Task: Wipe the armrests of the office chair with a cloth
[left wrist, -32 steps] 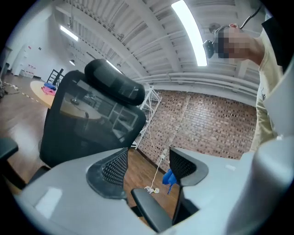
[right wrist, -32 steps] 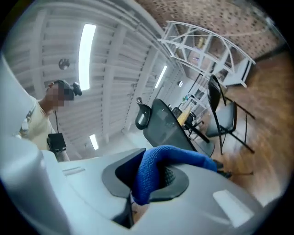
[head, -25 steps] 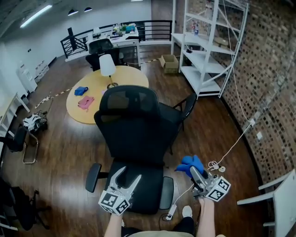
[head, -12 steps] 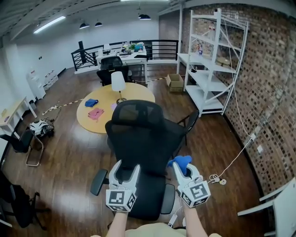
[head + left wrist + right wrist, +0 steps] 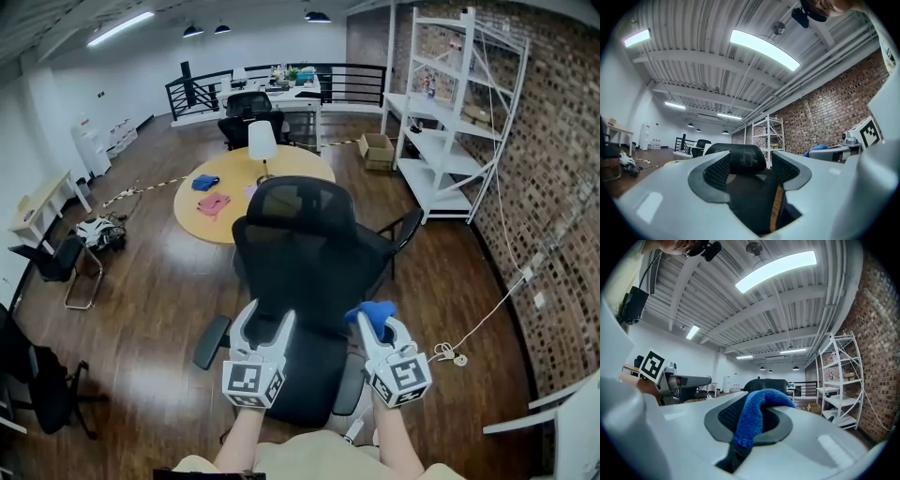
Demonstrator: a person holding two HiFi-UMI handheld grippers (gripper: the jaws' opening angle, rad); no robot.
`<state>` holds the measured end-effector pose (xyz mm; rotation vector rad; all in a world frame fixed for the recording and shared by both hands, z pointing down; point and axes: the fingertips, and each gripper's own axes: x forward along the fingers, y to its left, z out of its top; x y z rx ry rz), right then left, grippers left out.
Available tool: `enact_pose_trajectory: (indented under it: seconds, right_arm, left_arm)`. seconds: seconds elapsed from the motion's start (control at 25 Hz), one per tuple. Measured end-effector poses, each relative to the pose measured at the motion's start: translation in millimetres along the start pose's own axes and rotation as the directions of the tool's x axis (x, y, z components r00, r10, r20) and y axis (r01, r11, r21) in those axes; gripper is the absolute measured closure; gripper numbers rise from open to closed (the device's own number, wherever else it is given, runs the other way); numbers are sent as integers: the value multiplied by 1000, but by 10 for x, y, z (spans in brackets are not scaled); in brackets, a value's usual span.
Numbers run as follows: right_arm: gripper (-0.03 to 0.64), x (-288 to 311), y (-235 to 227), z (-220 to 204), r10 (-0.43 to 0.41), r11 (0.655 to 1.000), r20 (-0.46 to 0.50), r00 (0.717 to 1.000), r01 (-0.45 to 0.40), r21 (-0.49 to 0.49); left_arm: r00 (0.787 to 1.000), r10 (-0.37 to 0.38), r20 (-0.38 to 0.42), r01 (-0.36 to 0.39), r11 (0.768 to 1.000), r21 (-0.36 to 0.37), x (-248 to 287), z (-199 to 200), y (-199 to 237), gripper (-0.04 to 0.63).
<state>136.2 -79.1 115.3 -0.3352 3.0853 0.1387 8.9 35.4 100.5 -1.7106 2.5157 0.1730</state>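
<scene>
ahead: office chair (image 5: 302, 248) backrest blocks | left: floor (image 5: 141, 328) open (wide, seemingly) | right: cable (image 5: 446, 354) on floor

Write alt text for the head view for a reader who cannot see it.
Two hand-held grippers hang over a black mesh office chair: the right gripper is shut on a blue cloth, the left gripper is open and empty. Beyond the chair stand a round wooden table with a white lamp and white shelving along a brick wall.

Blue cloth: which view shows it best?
Right gripper view: the blue cloth fills the centre, pinched in the right claw. Head view shows only a small blue tuft at that claw's tip; left gripper view, a distant blue sliver.
</scene>
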Motion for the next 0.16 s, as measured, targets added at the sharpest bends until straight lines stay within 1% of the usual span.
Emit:
enact_pose_trajectory:
  seconds: [0.16]
  right_arm:
    - [598, -8, -6, 65, 4, 1000, 10, 1000, -4, -15]
  left_arm:
    - [1000, 4, 0, -4, 1000, 8, -33, 12, 11, 333]
